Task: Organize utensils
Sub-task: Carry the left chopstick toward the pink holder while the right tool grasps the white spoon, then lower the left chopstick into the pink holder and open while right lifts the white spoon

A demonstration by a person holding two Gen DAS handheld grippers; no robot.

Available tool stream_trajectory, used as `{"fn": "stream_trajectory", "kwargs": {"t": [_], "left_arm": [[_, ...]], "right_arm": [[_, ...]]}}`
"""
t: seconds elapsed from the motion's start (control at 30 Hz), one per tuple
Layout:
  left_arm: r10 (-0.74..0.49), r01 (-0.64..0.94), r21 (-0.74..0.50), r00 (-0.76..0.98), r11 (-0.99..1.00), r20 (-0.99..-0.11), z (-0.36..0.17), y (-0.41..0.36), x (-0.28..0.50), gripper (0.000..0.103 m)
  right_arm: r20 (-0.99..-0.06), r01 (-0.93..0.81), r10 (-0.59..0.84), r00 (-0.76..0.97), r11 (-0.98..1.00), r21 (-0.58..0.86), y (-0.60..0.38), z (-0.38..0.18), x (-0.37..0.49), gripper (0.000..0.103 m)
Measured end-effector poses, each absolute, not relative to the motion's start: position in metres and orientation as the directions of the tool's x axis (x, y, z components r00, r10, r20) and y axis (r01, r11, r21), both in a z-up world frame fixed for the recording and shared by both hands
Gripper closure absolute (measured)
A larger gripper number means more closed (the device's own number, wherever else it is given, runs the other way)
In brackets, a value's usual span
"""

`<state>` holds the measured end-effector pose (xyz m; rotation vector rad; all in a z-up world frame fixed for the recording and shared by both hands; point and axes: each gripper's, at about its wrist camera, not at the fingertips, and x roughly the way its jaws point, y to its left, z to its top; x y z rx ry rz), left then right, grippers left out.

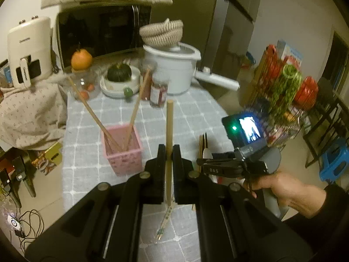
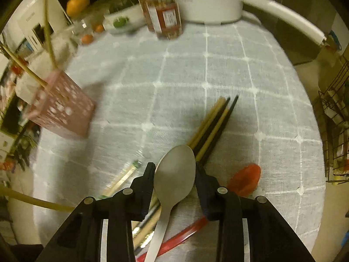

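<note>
Left tool (image 1: 167, 152): clamped tight on a single wooden chopstick (image 1: 169, 126), stick standing upright between the pads, centre of the left wrist view.
Right tool (image 2: 174, 170): partly spread, straddling the bowl of a metal spoon (image 2: 175, 170) at lower centre of the right wrist view; pads close on either side of the bowl, firm contact not clear. Also in the left wrist view at right, carried in a hand (image 1: 283, 187).
Pink basket (image 1: 122, 150): left of centre in the left wrist view, on the table (image 1: 91, 118), two chopsticks already leaning out of it; seen again, blurred, at the left edge of the right wrist view (image 2: 63, 107).
Loose chopsticks (image 2: 214, 126): bundle of pale and black sticks fanned toward the upper right, just beyond the spoon's tip, lying on the grey checked cloth.
Red spoon (image 2: 245, 181): flat on the cloth, lower right of the metal spoon, handle running under the right tool.
Wrapped chopsticks (image 2: 122, 180): lower left of the right tool, lying on the cloth; also below the left tool (image 1: 164, 222).
Back of table: sauce jar (image 2: 163, 15), white pot (image 1: 174, 69), green squash in a bowl (image 1: 119, 72), orange (image 1: 81, 59), microwave (image 1: 102, 28).
</note>
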<state>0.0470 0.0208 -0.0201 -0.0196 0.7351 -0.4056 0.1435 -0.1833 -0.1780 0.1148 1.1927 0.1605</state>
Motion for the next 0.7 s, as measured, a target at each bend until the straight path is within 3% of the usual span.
{"fn": "stream_trajectory", "kwargs": {"t": [0.4,0.7], "left_arm": [[-0.314,0.261,-0.207,0.905,0.943,-0.288,0.05,0.07,0.032,0.097],[-0.221,0.166,-0.188,0.92,0.968,-0.324,0.019,0.072,0.071,0.097]], "right_arm": [[-0.814,-0.097,0.207,0.542,0.978,0.184,-0.172,-0.122,0.129,0.067],[-0.777,-0.104,0.206,0.596,0.978,0.18,-0.167,-0.115,0.121,0.067]]}}
